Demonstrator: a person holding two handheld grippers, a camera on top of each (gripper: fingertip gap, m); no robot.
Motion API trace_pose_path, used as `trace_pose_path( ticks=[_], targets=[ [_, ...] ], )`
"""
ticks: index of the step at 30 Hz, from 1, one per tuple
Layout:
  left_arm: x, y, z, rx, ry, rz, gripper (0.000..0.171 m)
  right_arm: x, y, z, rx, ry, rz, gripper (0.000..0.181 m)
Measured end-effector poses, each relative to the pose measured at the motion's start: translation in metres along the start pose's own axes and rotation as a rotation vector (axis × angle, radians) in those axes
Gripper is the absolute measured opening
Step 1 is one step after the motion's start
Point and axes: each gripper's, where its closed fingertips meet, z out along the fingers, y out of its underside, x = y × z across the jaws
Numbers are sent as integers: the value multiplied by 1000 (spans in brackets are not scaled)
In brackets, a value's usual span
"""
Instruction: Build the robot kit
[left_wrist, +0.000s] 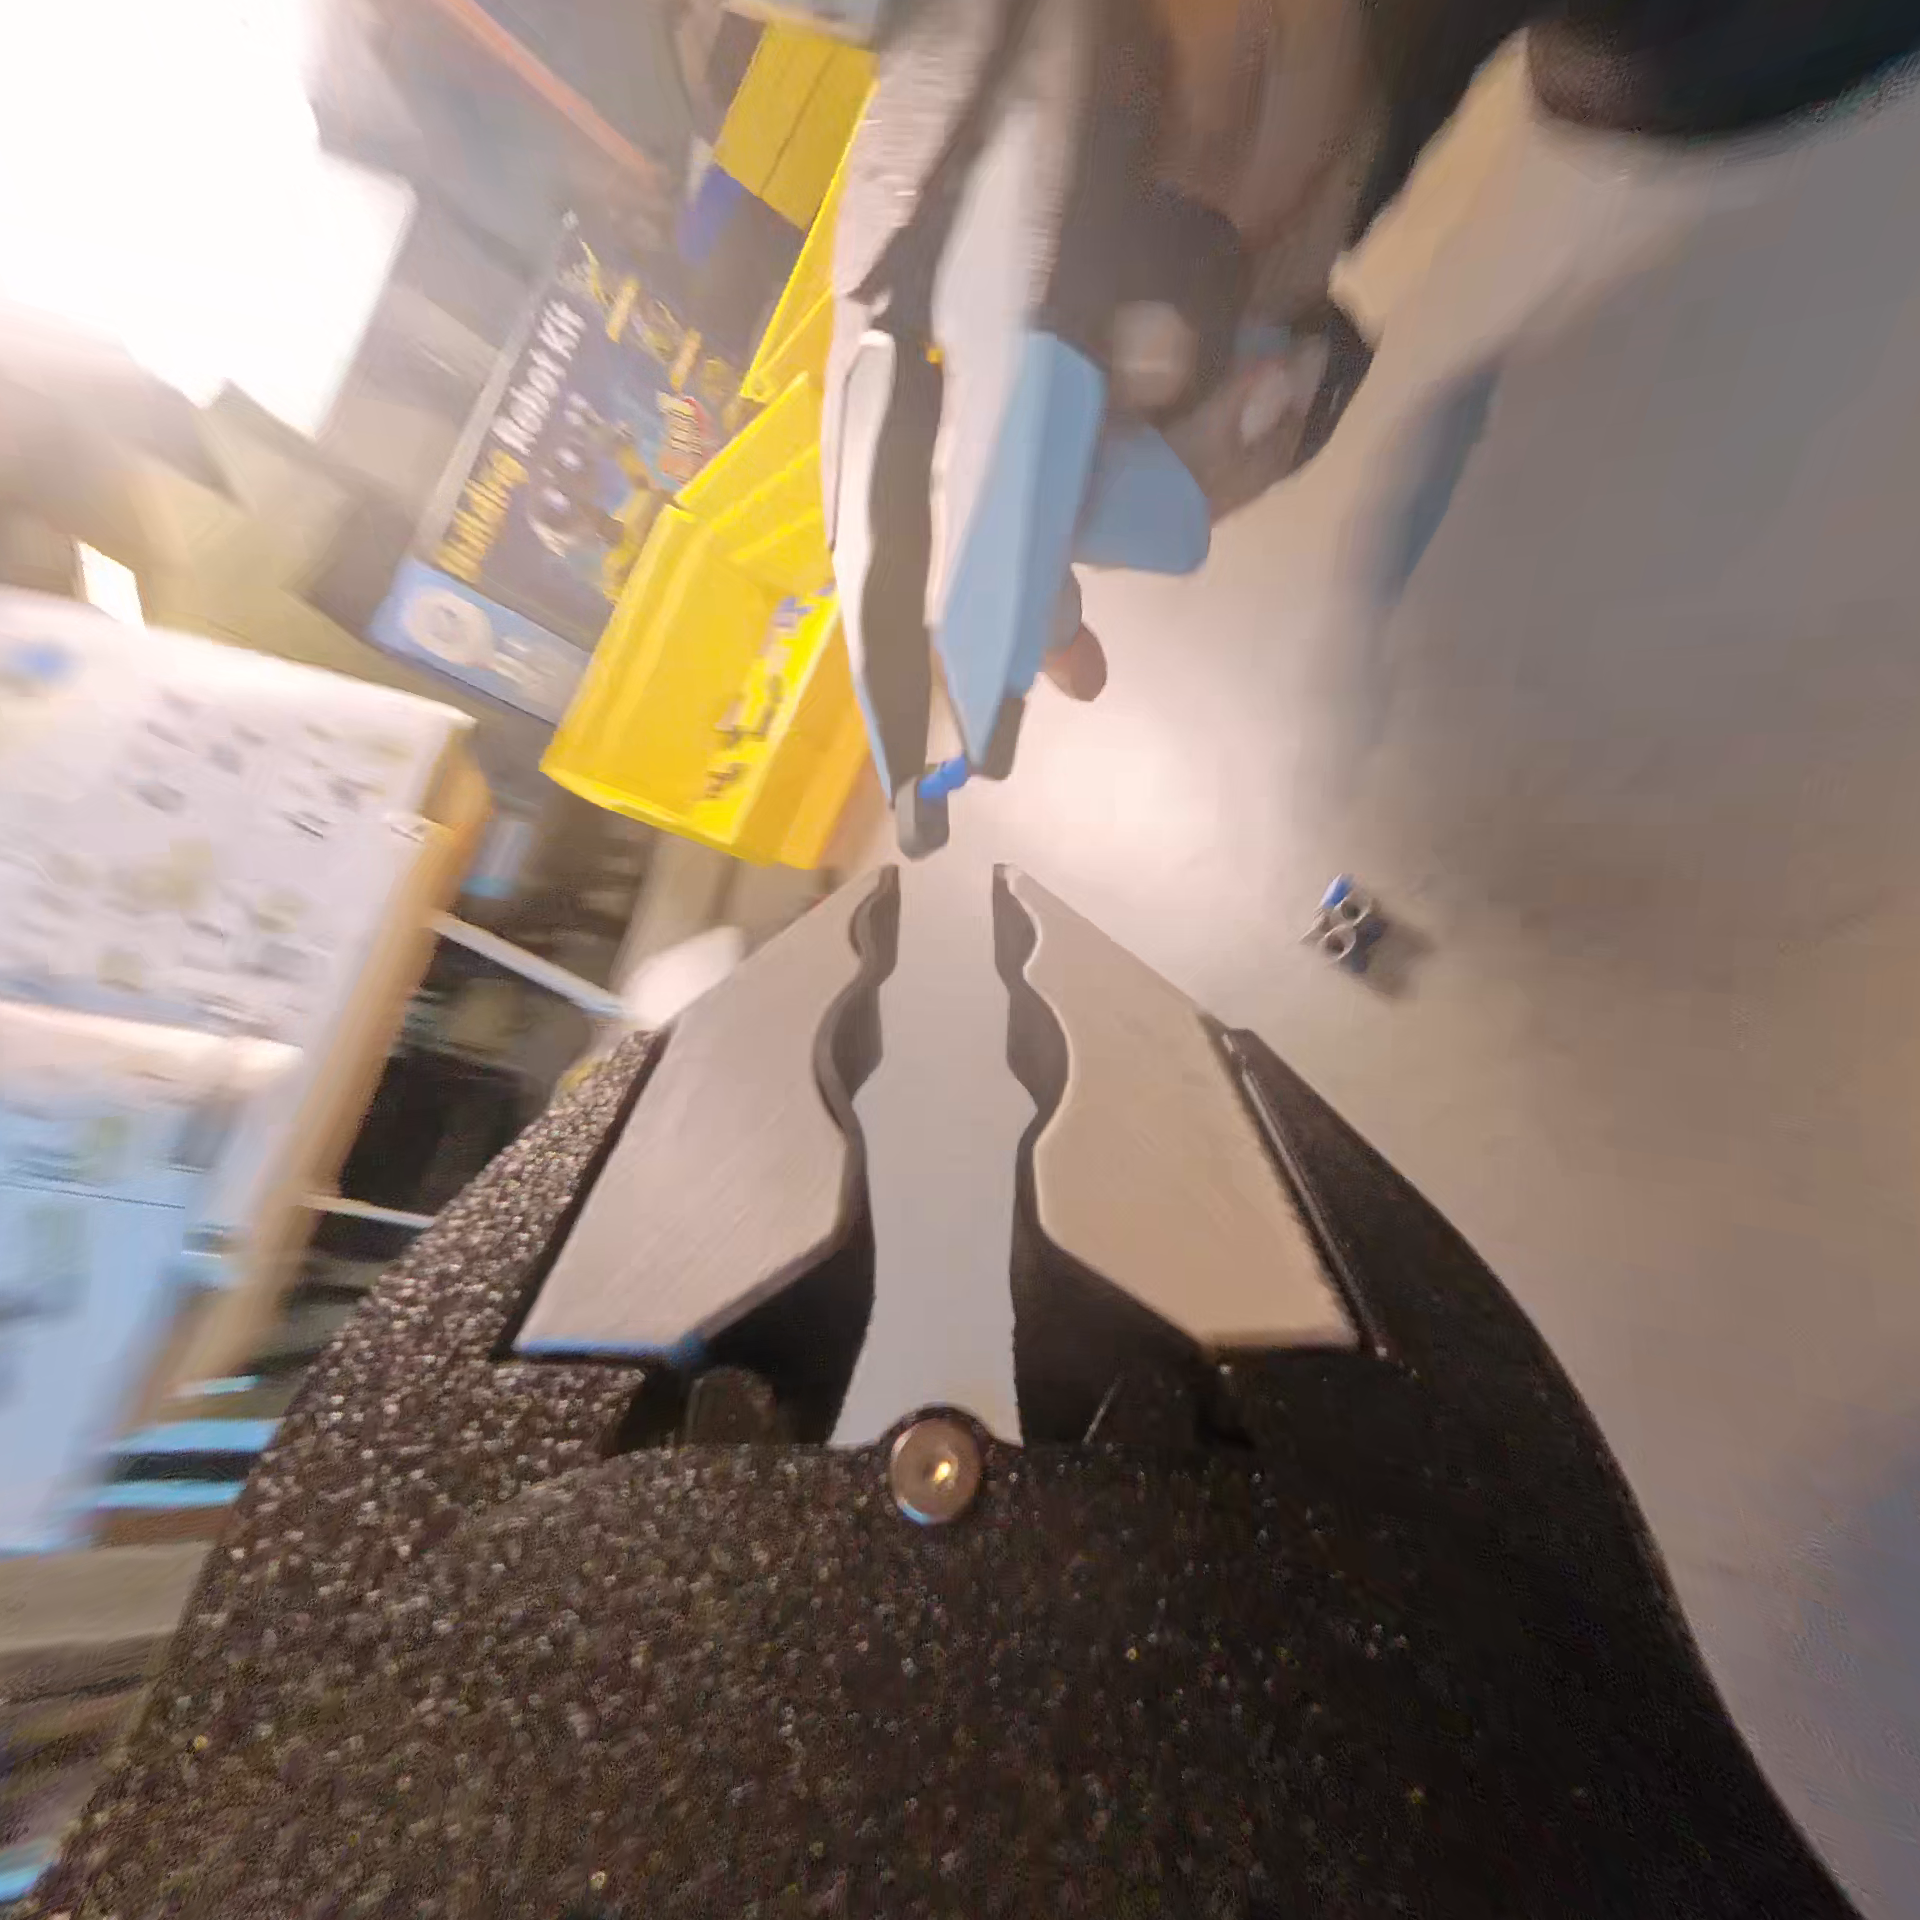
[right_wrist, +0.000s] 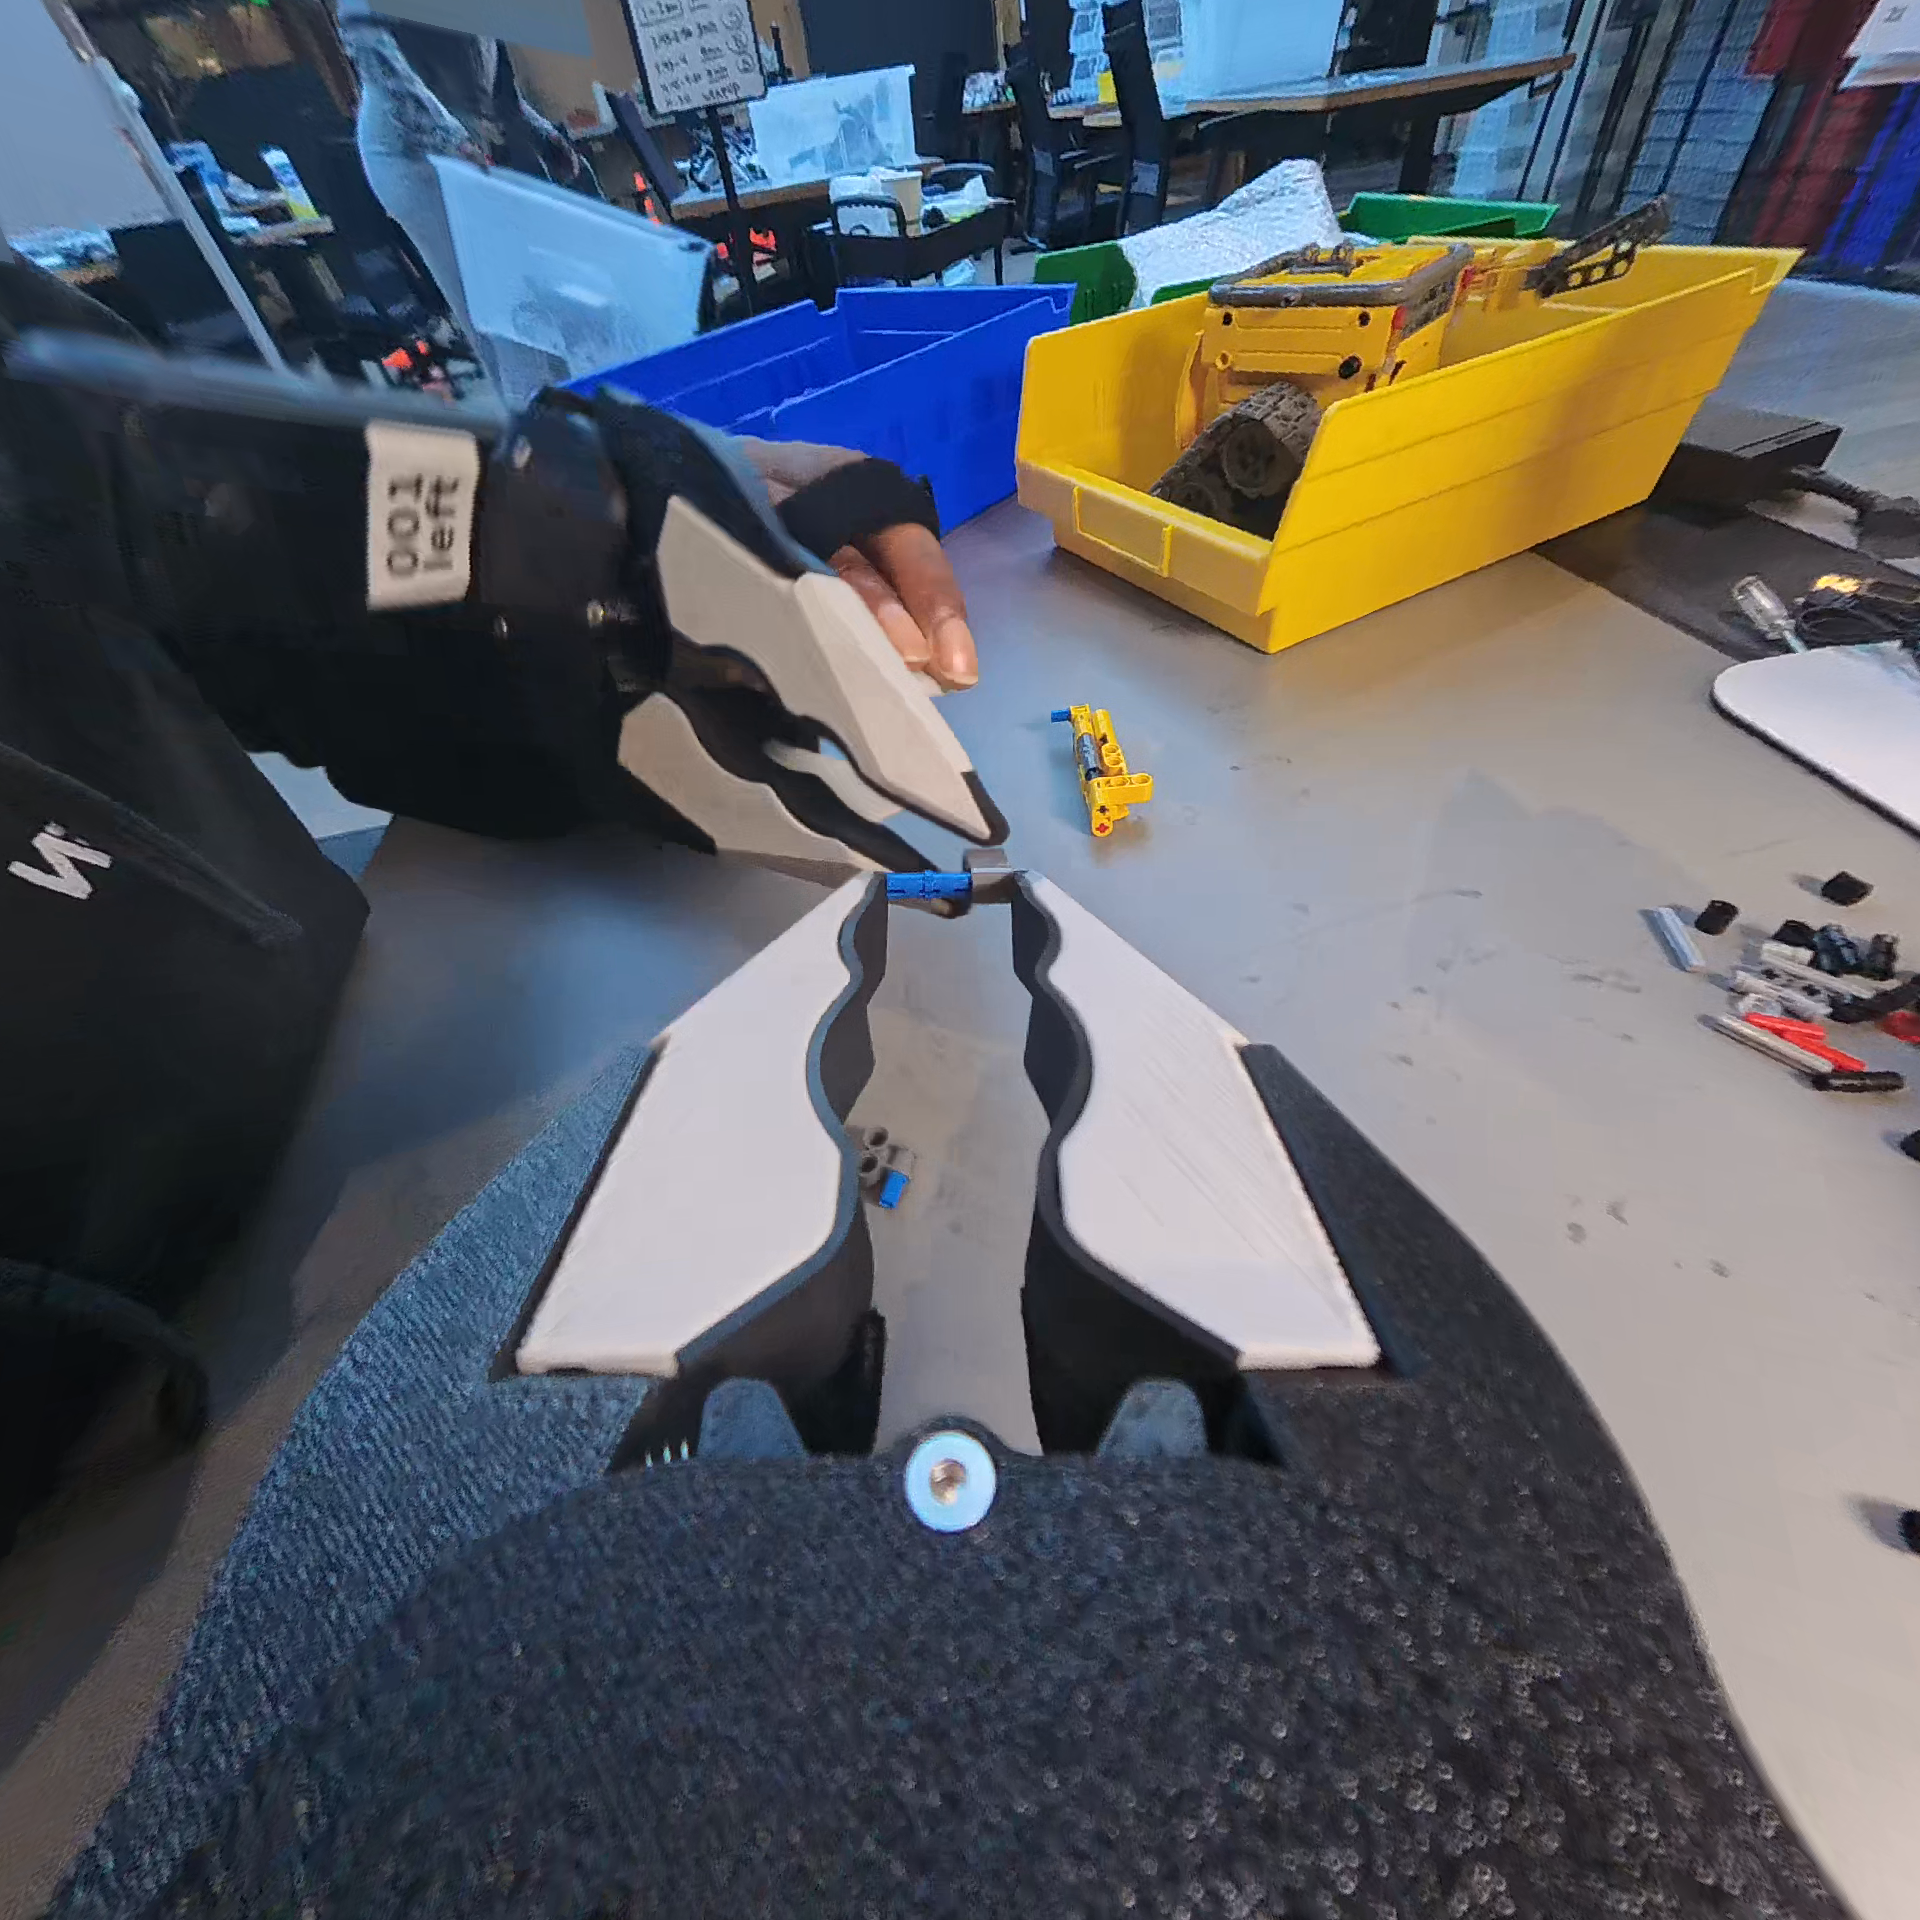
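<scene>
Left wrist view, blurred: our left hand-held gripper (left_wrist: 943, 883) has fingers apart, nothing between them, above the grey counter (left_wrist: 1558, 1039). Just ahead, the right hand-held gripper (left_wrist: 930, 800) pinches a blue pin (left_wrist: 948, 774).

Right wrist view: we see the pin clamped at the fingertips; a yellow bin (right_wrist: 1382, 499) stands beyond.

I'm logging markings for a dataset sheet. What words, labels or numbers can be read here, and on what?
I don't copy out writing; these things bear it:
White tag on the left gripper: clear print.
Whiteboard sign on a stand, far back: small handwriting.
Black sleeve: white lettering, cut off.
Blue box with yellow lettering: blurred.
Small blue pin in the right gripper: none.
</scene>
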Motion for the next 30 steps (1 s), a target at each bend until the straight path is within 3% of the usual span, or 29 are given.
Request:
trace_pose_path(
  ticks=[5, 8, 13, 22, 30],
  targets=[
    [-17, -17, -20, 287, 423, -944, 29, -10, -22, -11, 109, 25, -195, 24],
    [-26, -31, -31, 464, 628, -1279, 26, -23, -30, -8, 142, 32, -315, 23],
    [-15, -42, -32, 475, 756, -1359, 10, -32, -30, -2, 131, 66, -454, 23],
    [-14, -40, -32, 542, 967, -1675, 7, -33, -23, 1, 86, 104, -587, 24],
    [-5, -42, -33, 513, 1052, -1711, 7, -39, -18, 0, 63, 77, -630, 23]
  ],
)
